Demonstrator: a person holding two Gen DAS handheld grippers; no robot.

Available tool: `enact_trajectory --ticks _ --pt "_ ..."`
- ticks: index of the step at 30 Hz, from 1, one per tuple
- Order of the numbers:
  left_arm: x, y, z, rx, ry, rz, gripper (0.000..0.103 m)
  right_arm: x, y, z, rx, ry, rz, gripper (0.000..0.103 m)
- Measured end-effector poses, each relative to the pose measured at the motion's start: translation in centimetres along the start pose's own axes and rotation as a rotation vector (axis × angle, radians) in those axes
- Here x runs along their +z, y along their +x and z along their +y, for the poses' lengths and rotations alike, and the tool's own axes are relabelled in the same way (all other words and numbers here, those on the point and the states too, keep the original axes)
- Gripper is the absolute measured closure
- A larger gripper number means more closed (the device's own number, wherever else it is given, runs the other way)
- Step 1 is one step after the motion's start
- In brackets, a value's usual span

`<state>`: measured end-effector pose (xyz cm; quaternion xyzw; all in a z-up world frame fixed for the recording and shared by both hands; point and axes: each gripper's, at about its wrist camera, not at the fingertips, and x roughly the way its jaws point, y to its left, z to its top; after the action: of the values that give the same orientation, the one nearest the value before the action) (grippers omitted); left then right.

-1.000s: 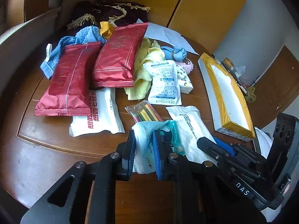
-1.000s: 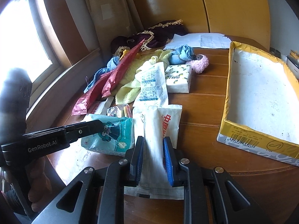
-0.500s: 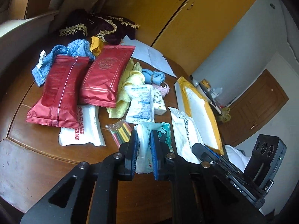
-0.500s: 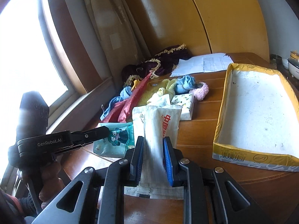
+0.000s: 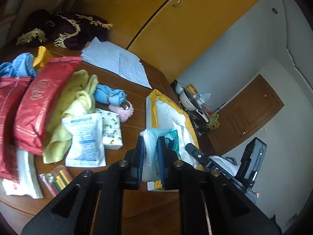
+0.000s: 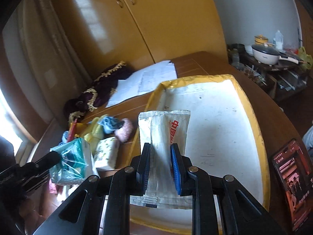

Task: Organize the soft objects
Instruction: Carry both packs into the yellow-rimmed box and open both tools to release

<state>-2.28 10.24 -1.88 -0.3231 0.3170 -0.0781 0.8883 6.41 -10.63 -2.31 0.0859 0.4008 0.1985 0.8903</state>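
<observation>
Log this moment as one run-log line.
left gripper: shut on teal tissue pack | right gripper: shut on white packet | both above yellow-rimmed tray

Your left gripper (image 5: 149,156) hides lower part of teal packet (image 5: 168,137). White sachet (image 6: 166,133) print half covered by right gripper (image 6: 160,164). Red packs (image 5: 37,105) cut by left edge. Phone (image 6: 291,178) screen text unreadable.

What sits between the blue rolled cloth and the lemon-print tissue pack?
A pink fluffy scrunchie lies between the blue rolled cloth and the lemon-print tissue pack, touching both. The left wrist view shows it best.
</observation>
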Motion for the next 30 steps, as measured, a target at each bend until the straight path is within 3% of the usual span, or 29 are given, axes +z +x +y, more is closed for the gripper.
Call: enact_trajectory --ticks 8,18,24,30 --pt "0.0 5.0 -3.2 -0.002 0.065 0.084 0.092 -2.9 1.4 -0.7 0.001 -0.017 0.110 0.082" --pt "-0.2 6.9 -4.2 0.003 0.081 0.114 0.092 -4.9 -0.8 0.1 -0.016 -0.104 0.118 0.083" --pt "0.0 8.0 -4.6 -0.009 0.078 0.128 0.092 -3.8 -1.7 -0.8 0.028 -0.057 0.077 0.083" --pt "0.8 9.7 -5.0 -0.008 0.039 0.137 0.092 -1.6 -1.4 -2.7 -0.071 0.012 0.045 0.083"
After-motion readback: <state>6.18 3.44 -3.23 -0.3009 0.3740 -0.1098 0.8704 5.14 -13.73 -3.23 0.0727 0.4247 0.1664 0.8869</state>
